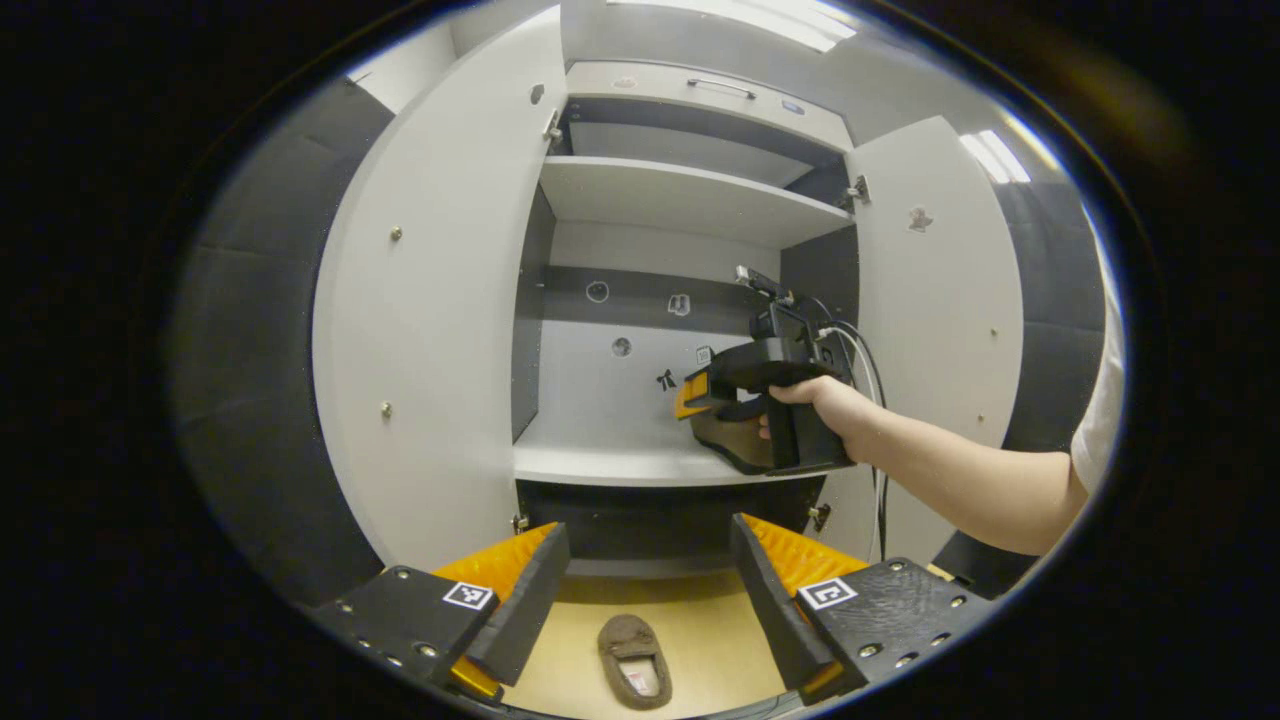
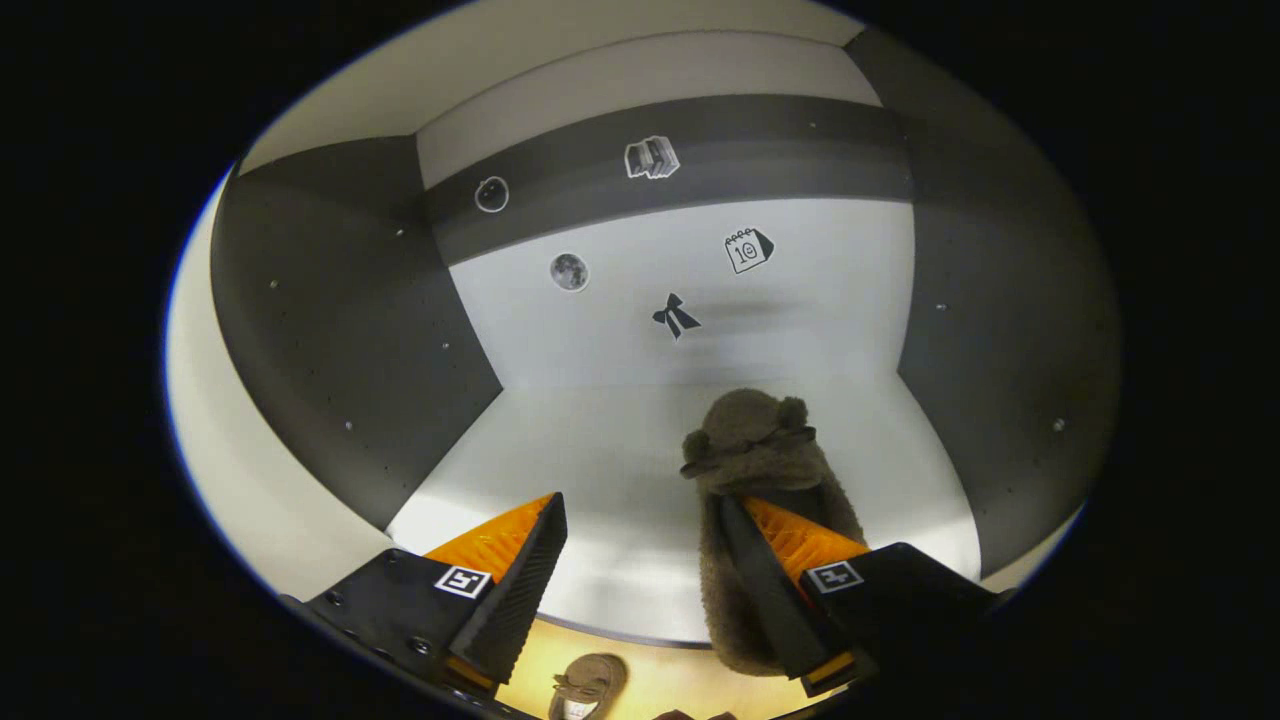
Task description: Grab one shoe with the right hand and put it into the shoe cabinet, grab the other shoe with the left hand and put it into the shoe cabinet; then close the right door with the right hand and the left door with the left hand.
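A brown fuzzy slipper (image 2: 757,450) lies on the middle shelf (image 2: 600,470) of the shoe cabinet, toe toward the back wall. My right gripper (image 2: 640,510) is open over that shelf; its right finger overlaps the slipper's heel side and nothing is between the fingers. In the left gripper view, a hand holds the right gripper (image 1: 700,398) inside the cabinet, with that slipper (image 1: 735,447) under it. The other slipper (image 1: 633,672) lies on the tan floor below my open left gripper (image 1: 650,530), and I can see this slipper (image 2: 588,685) under the shelf edge too.
Both cabinet doors stand open, the left door (image 1: 430,300) wide beside me and the right door (image 1: 935,290) behind the person's forearm (image 1: 960,470). An upper shelf (image 1: 680,195) and a drawer with a handle (image 1: 720,88) sit above.
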Demonstrator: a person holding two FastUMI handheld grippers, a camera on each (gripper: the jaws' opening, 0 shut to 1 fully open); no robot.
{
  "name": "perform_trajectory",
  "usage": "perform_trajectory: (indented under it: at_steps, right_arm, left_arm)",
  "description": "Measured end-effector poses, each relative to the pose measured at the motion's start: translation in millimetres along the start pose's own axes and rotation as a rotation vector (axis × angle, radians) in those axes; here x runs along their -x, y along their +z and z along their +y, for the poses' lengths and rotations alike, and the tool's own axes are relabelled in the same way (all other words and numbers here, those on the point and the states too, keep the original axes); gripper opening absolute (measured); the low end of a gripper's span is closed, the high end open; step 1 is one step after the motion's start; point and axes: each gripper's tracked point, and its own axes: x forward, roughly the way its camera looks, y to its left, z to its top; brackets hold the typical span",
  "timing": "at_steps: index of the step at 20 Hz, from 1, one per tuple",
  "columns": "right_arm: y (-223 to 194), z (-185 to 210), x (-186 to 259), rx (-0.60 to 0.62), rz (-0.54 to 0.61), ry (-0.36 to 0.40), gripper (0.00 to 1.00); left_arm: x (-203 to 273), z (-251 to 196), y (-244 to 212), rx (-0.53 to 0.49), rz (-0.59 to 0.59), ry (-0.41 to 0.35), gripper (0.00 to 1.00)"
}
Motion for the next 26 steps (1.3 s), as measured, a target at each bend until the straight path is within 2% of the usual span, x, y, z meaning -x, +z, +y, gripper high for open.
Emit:
perform_trajectory:
  at_steps: [2,3,5,6,11,13,14,15,16,17,20,23,26]
  right_arm:
    - [-9.1,-3.7,-1.3,0.034,0.017,-0.028,0.98]
    - [-15.1,-2.3,-0.8,0.029,0.059,-0.027,0.98]
    - [-14.1,1.3,4.9,-0.032,0.096,-0.013,0.99]
    - [-12.1,1.9,9.9,-0.061,0.099,-0.009,0.99]
    - [-6.2,-3.9,39.4,-0.164,0.090,-0.011,0.98]
    - [-3.1,-8.8,54.8,-0.141,0.068,-0.034,0.99]
    - [-3.3,-9.8,64.2,-0.118,0.055,-0.044,0.98]
    - [-2.6,-9.4,74.8,-0.094,0.039,-0.047,0.98]
    - [-2.2,-8.3,86.0,-0.069,0.023,-0.047,0.99]
    - [-1.5,-9.9,97.7,-0.040,0.004,-0.055,0.98]
    - [-0.6,-10.7,137.0,0.037,-0.066,-0.083,0.99]
    - [-16.1,-11.4,176.9,0.094,-0.143,-0.093,0.98]
    - [-47.8,-21.9,209.4,0.110,-0.197,-0.138,0.98]
  left_arm:
    - [5.3,6.7,-6.5,-0.009,0.009,-0.017,0.94]
    - [9.1,9.0,-9.4,-0.011,0.014,-0.026,0.99]
    - [15.9,13.2,-11.3,-0.024,0.013,-0.039,0.89]
    - [18.3,15.4,-11.9,-0.031,0.010,-0.041,0.99]
    - [27.0,18.9,-18.6,0.003,0.009,-0.048,0.99]
    - [26.8,19.9,-26.0,-0.003,0.018,-0.055,0.99]
    - [26.0,19.7,-32.7,-0.017,0.028,-0.059,0.94]
    - [23.9,19.1,-41.7,-0.035,0.049,-0.061,0.94]
    - [22.2,17.9,-51.2,-0.048,0.070,-0.067,0.99]
    - [20.5,14.1,-60.6,-0.048,0.091,-0.079,0.94]
    - [13.1,4.3,-94.6,0.004,0.164,-0.127,0.94]
    - [-1.4,8.2,-134.4,0.024,0.242,-0.136,0.94]
    - [-15.5,11.6,-185.9,0.027,0.350,-0.150,0.94]
